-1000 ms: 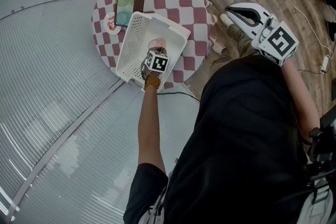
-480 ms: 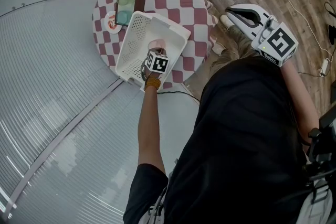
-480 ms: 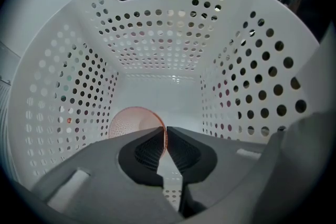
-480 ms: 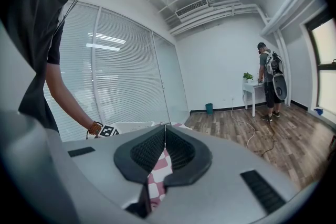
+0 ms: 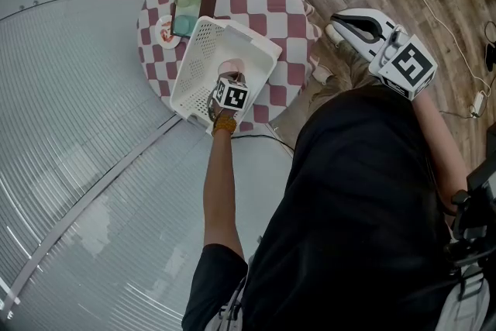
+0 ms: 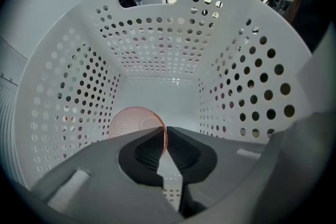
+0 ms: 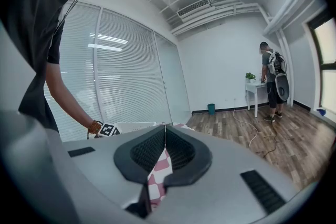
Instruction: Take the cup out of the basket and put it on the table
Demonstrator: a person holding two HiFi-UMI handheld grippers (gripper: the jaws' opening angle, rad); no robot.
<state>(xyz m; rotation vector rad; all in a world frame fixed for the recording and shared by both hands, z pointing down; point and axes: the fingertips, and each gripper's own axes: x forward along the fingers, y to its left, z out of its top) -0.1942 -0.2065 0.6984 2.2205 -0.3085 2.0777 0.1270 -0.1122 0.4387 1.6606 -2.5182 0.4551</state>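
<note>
Left gripper (image 6: 164, 131) clamps rim of pink translucent cup (image 6: 131, 122) inside white perforated plastic basket (image 6: 157, 44).
Cup sits at floor's 7 o'clock, mouth up, long axis vertical; right gripper (image 7: 165, 129), jaws together, empty, hovers at basket's 3 o'clock.

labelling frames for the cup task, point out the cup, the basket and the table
cup (image 6: 128, 123), left gripper view, its textured side
basket (image 5: 194, 66), head view, its left wall
table (image 5: 267, 8), head view, bare checked cloth
</note>
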